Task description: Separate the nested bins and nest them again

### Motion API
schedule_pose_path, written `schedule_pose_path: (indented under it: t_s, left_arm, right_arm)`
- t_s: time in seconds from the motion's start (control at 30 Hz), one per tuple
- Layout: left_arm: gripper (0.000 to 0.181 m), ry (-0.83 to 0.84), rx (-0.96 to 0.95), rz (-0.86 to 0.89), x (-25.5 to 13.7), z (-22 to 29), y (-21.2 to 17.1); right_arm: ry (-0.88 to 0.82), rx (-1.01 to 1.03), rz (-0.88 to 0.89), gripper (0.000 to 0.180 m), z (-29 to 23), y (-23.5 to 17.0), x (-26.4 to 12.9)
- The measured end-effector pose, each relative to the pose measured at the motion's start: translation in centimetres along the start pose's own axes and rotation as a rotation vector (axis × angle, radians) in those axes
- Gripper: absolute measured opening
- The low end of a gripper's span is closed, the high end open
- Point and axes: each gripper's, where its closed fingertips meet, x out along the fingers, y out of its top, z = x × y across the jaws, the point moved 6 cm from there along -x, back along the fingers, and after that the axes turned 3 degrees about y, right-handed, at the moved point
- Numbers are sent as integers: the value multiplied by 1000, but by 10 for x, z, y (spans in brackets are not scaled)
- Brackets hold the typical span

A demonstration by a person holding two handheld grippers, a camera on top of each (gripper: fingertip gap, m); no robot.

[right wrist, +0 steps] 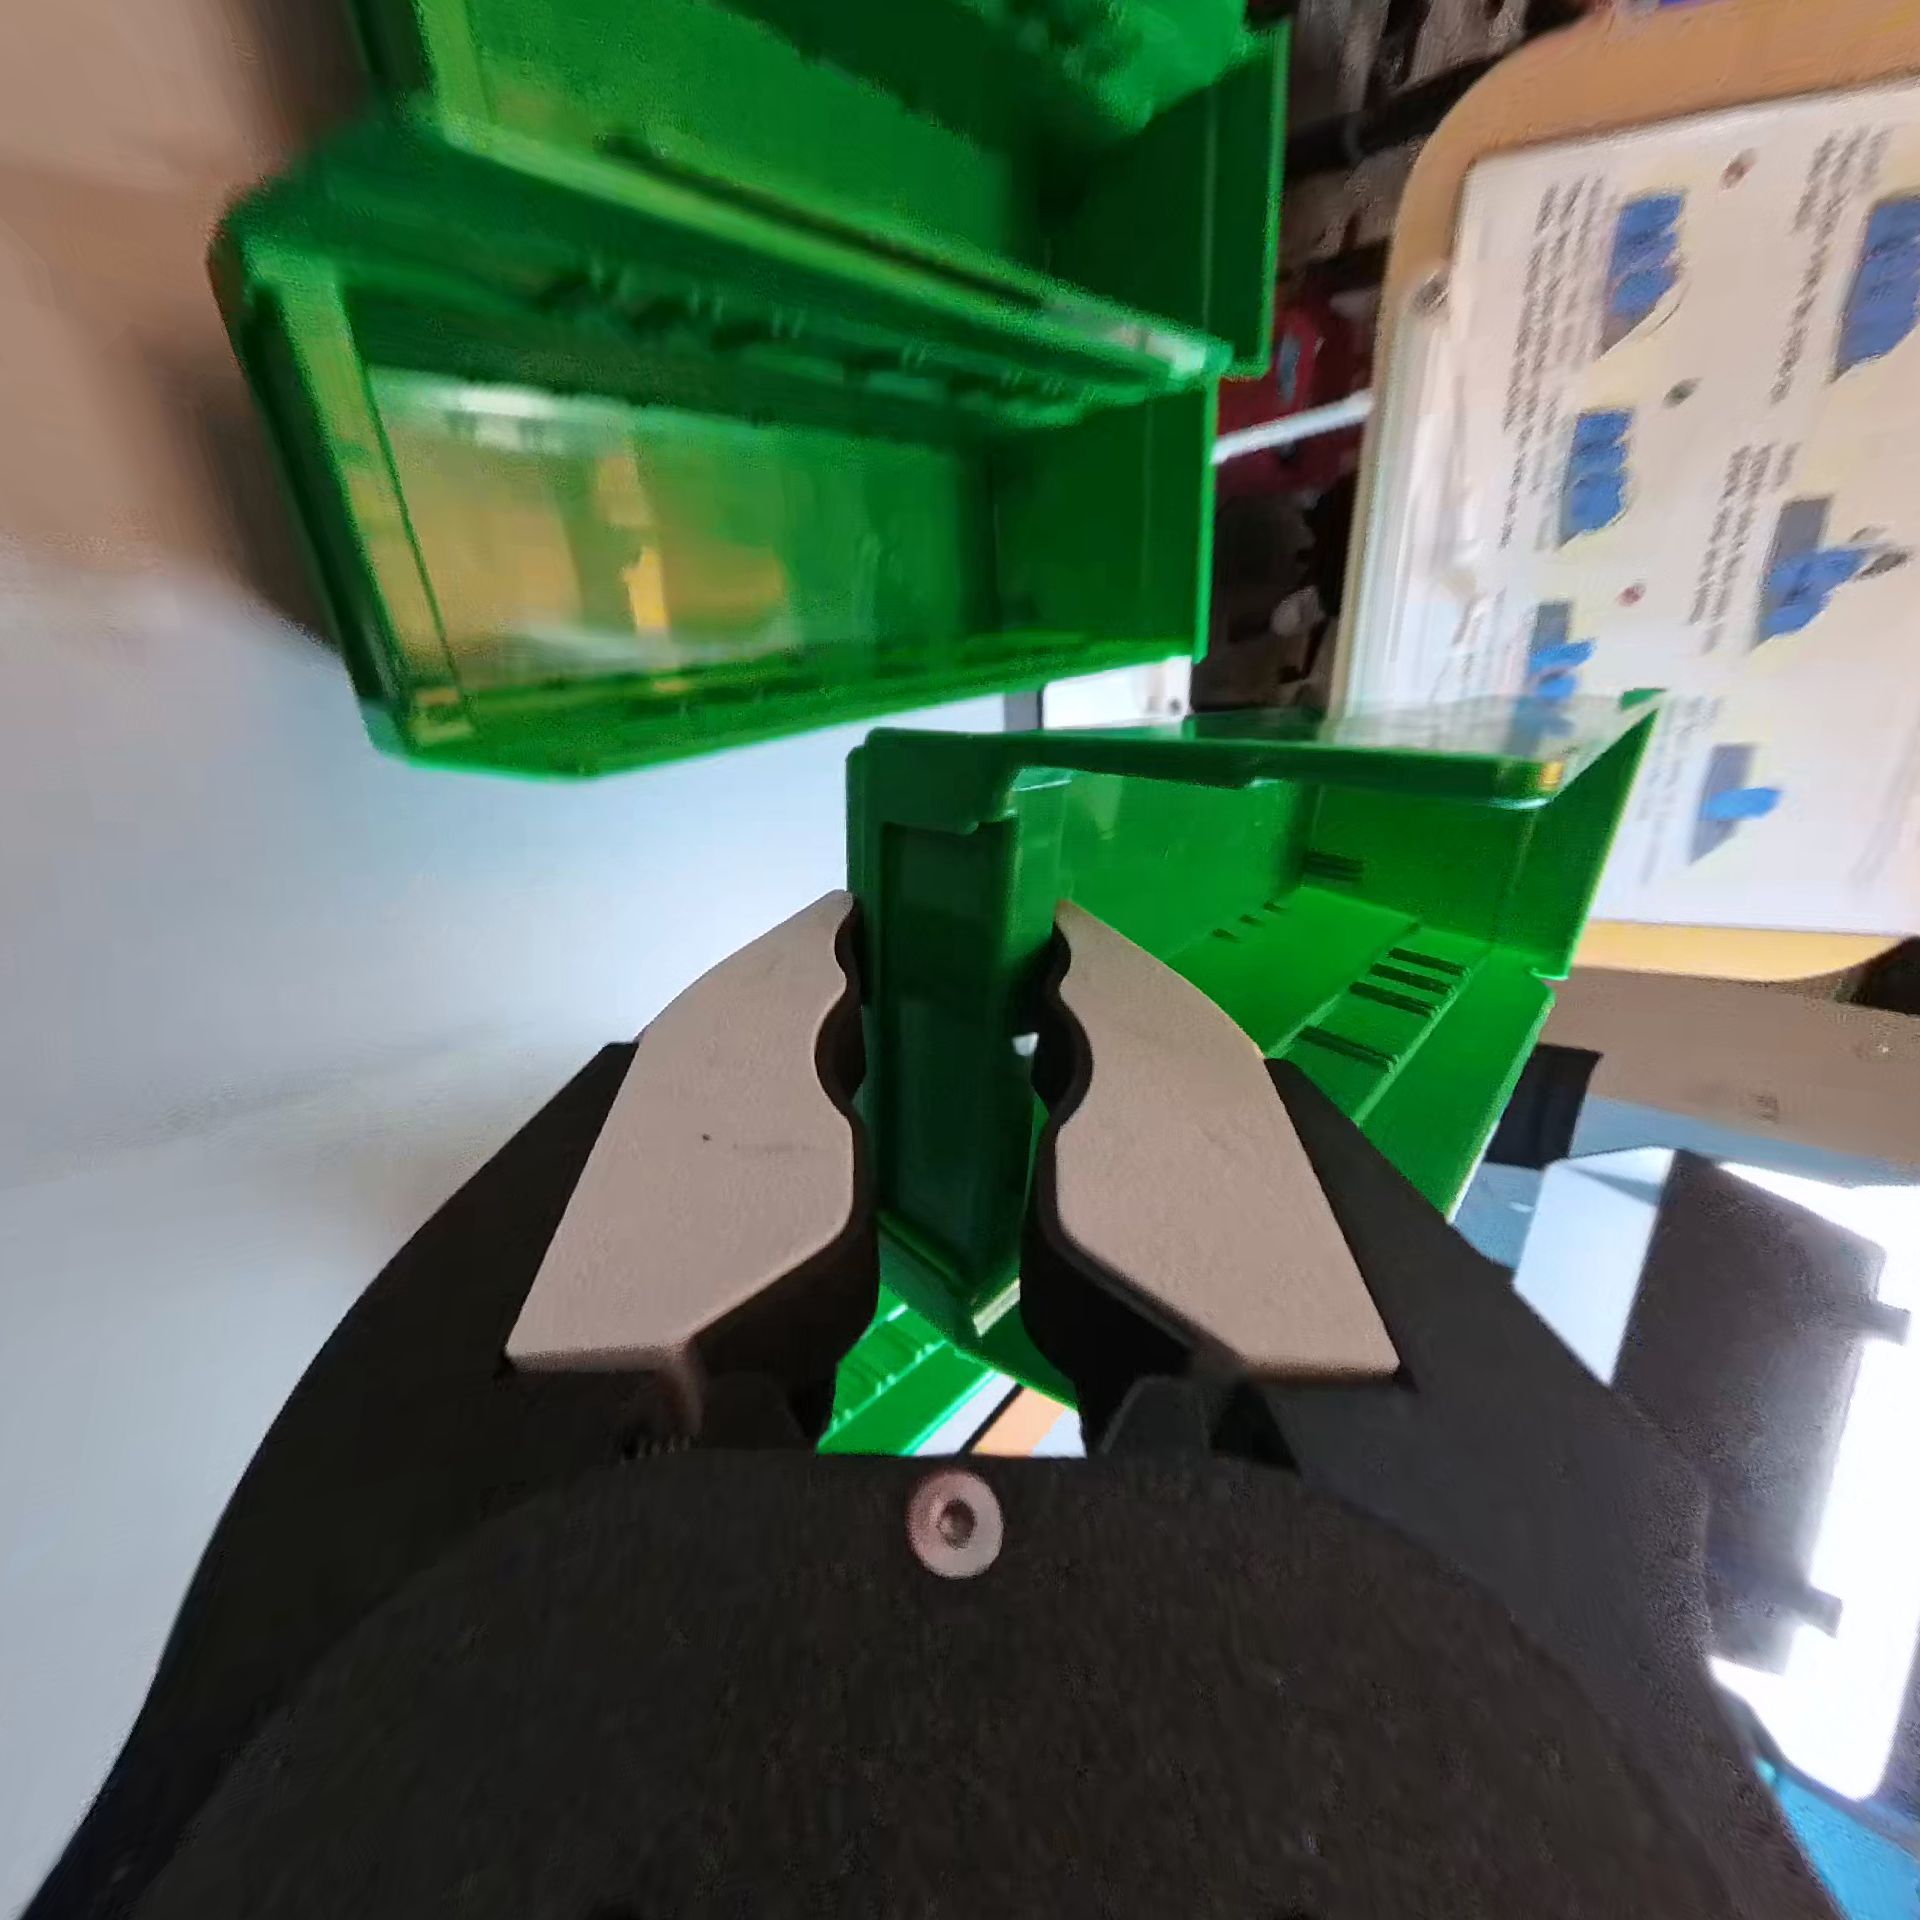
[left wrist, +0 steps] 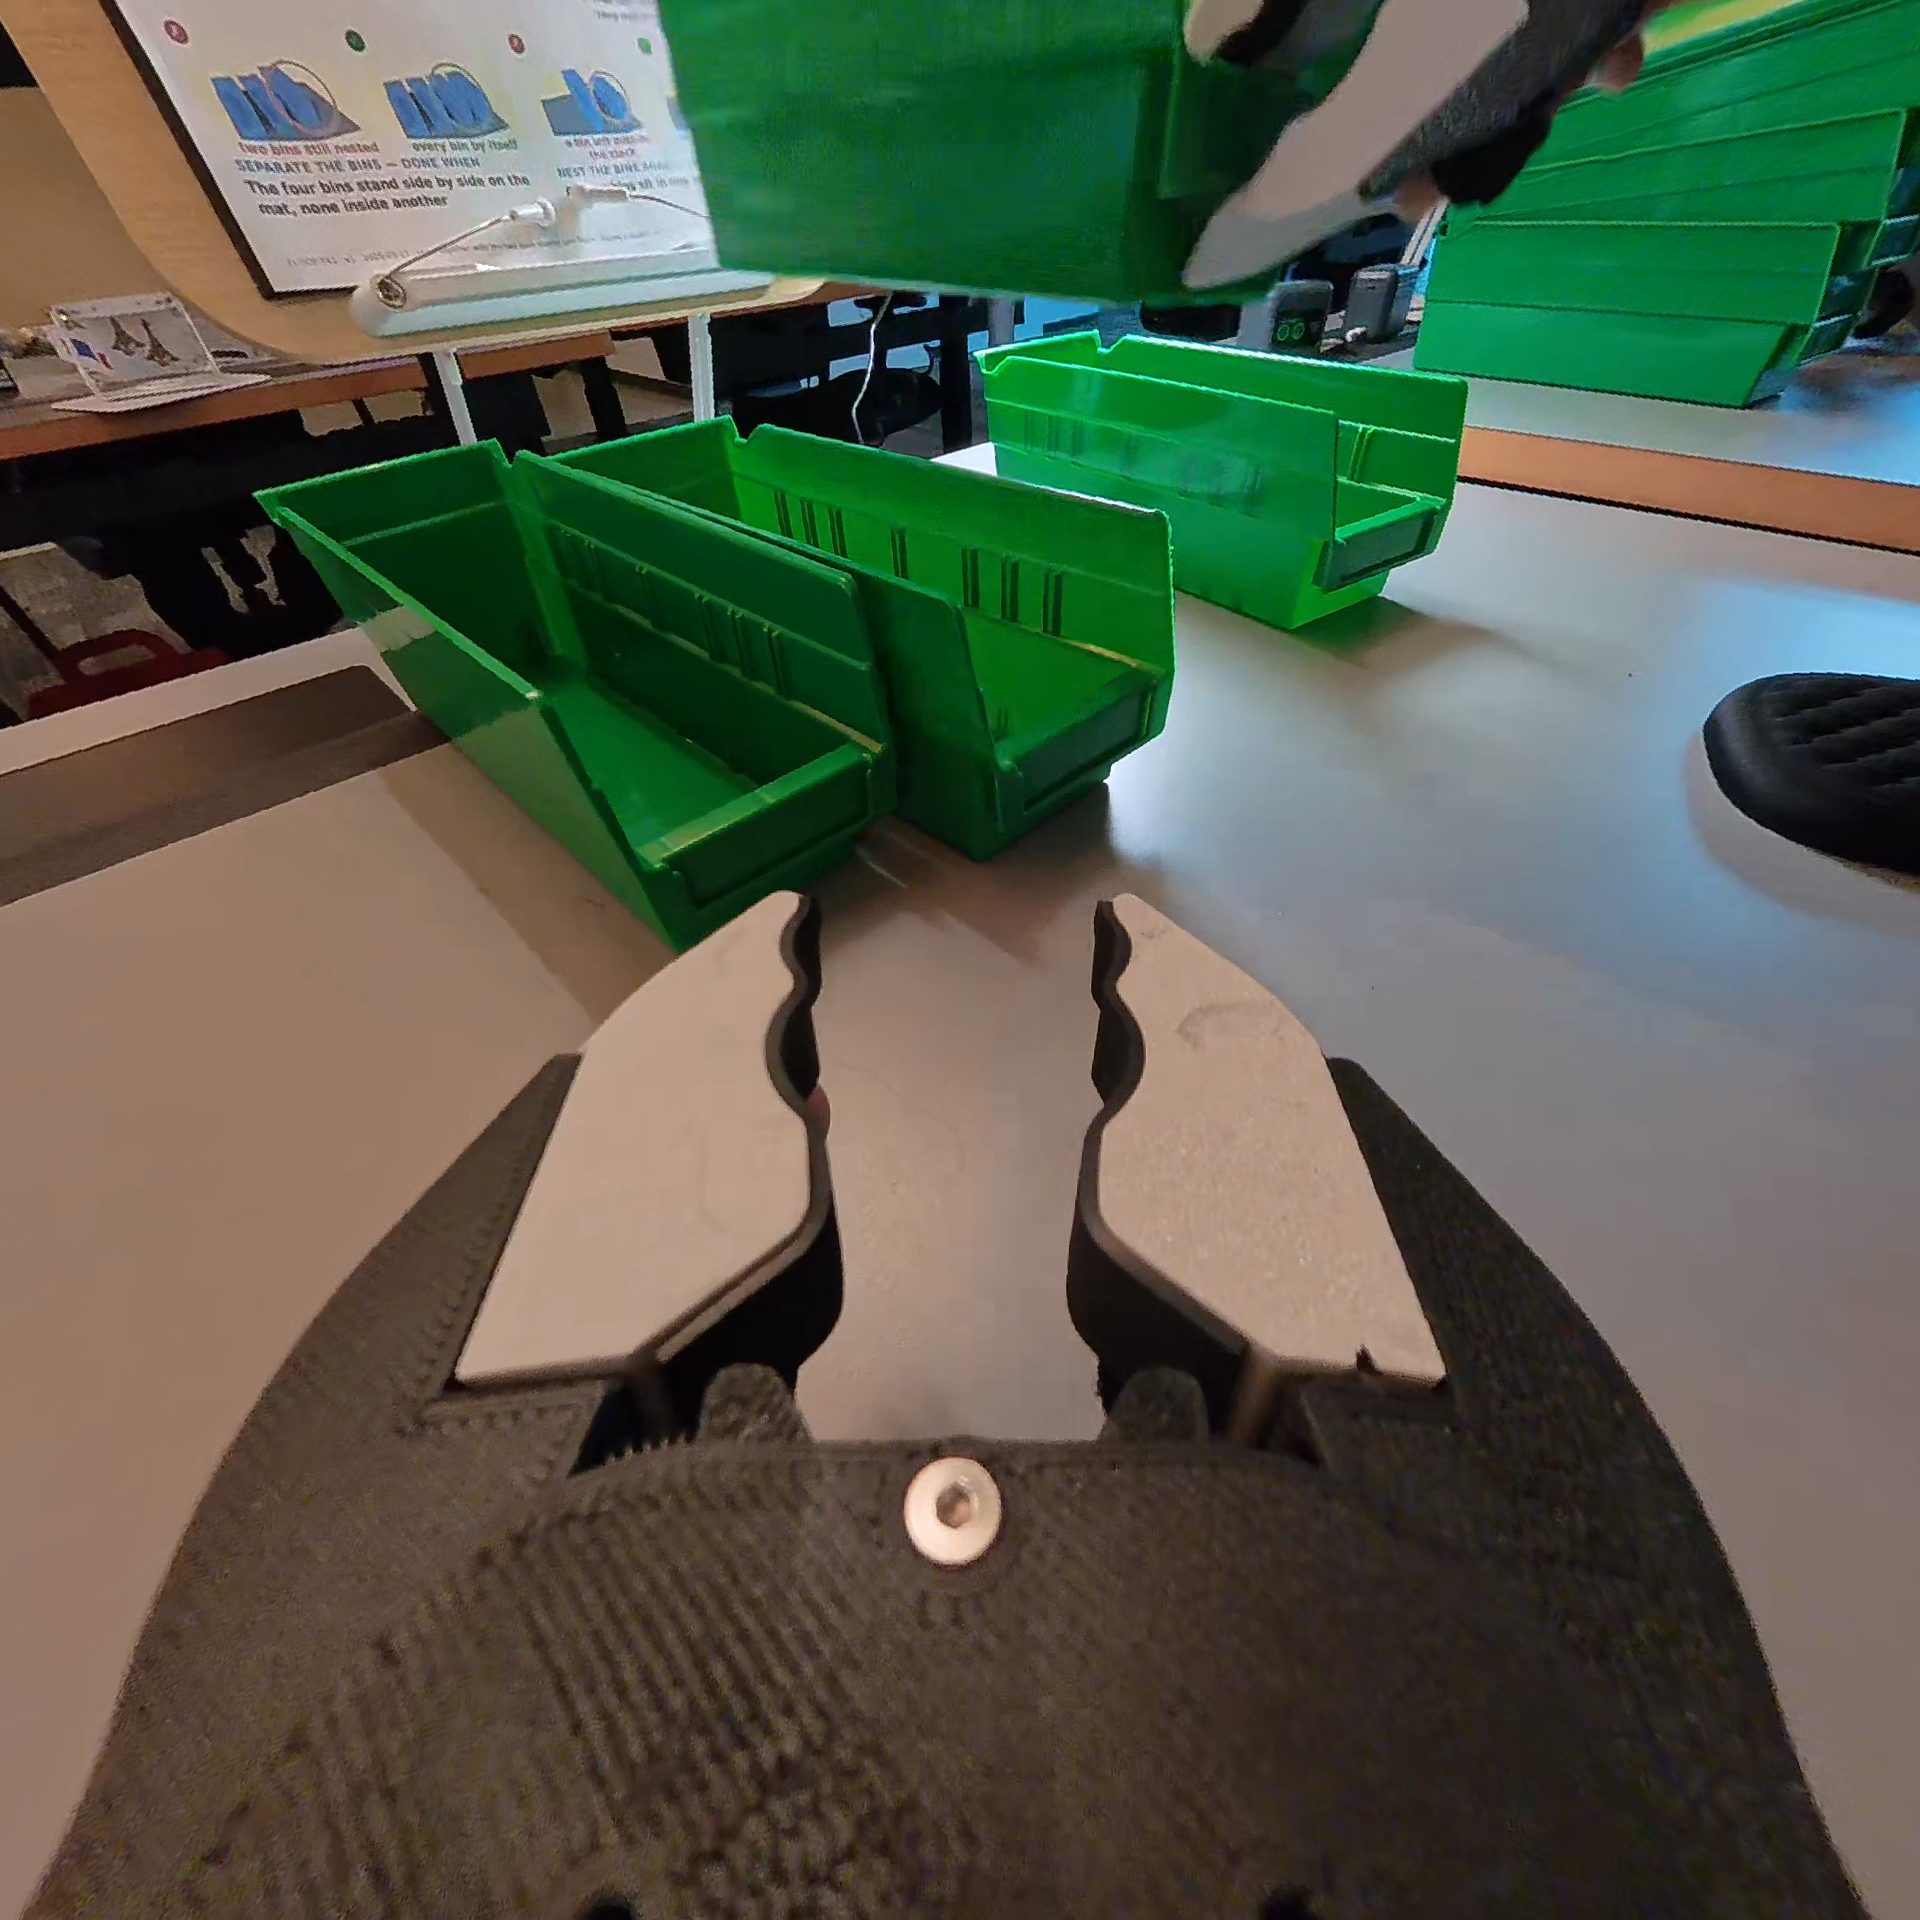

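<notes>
Overhead, one tong-held green bin (left wrist: 935, 135); three bins below (left wrist: 717, 665)

Three green bins (left wrist: 727, 665) tabled; fourth (left wrist: 935, 135) apparently aloft.

A white laminated instruction sheet (left wrist: 416, 135) on a pale wooden board stands beyond the grey table's (left wrist: 1455, 935) far edge; a black textured pad (left wrist: 1829, 779) lies at its right edge.

My left gripper (left wrist: 951, 997) has a rough, ridged black plastic body, matt grey fingers (left wrist: 675, 1143) and a shiny metal screw (left wrist: 952, 1509). The green bins (left wrist: 717, 665) are glossy, smooth plastic on the matt grey table (left wrist: 1455, 987).
</notes>
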Motion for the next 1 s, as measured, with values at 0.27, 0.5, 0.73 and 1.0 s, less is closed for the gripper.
schedule_pose_path:
  t_s: [0.27, 0.5, 0.73, 1.0]
  left_arm:
    - [51, 7, -3, -8, 2, -1, -1]
    - [51, 9, -7, -18, 3, -2, -2]
    - [51, 10, -4, -15, 2, -2, -2]
    - [51, 12, -6, -14, 2, -2, -2]
  right_arm:
    - [94, 1, -93, 29, -62, -46, 47]
    - [89, -26, -102, 29, -93, -54, 80]
    - [71, -62, -85, 29, -104, -62, 95]
    - [29, 85, 44, 40, -101, -57, 62]
